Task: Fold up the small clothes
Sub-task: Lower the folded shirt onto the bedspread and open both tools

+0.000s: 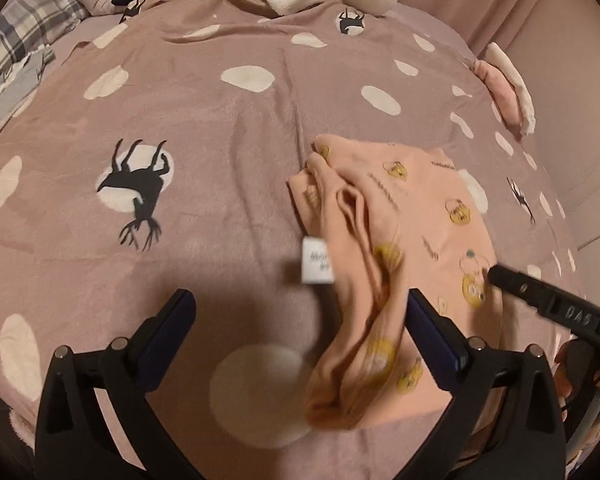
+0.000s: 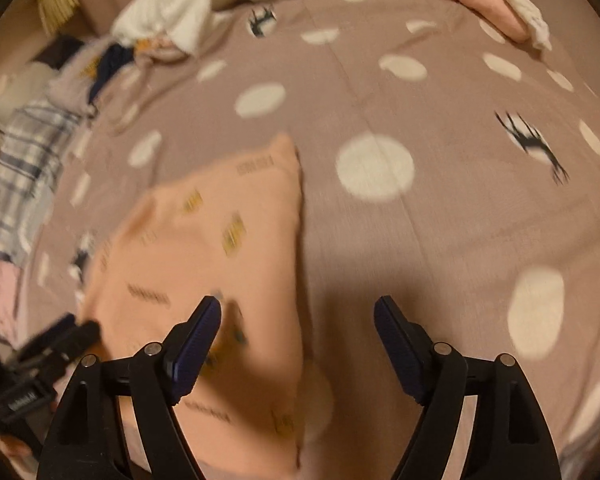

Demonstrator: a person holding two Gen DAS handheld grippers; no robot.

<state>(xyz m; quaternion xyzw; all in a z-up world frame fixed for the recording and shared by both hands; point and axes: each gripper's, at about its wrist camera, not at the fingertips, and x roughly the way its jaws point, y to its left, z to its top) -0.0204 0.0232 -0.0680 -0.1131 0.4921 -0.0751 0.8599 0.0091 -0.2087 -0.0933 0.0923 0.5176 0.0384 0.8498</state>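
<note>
Through the left wrist camera we saw our left gripper (image 1: 300,312) spread wide, a bunched edge of the peach bear-print garment (image 1: 416,220) lying loose between its fingers on the dotted bedspread (image 1: 220,128), a white label (image 1: 317,261) beside it. Through the right wrist camera our right gripper (image 2: 298,316) stood open above the garment's (image 2: 204,248) right edge, gripping nothing.

1. Garment (image 1: 412,216): soft peach knit cloth, matt, printed with yellow bears.
2. Label (image 1: 317,266): white, smooth, paper-like or woven.
3. Bedspread (image 1: 228,152): mauve brushed cloth, matt.
4. Left gripper (image 1: 300,308): matt black plastic, dark-blue ribbed pads, shiny metal pins.
</note>
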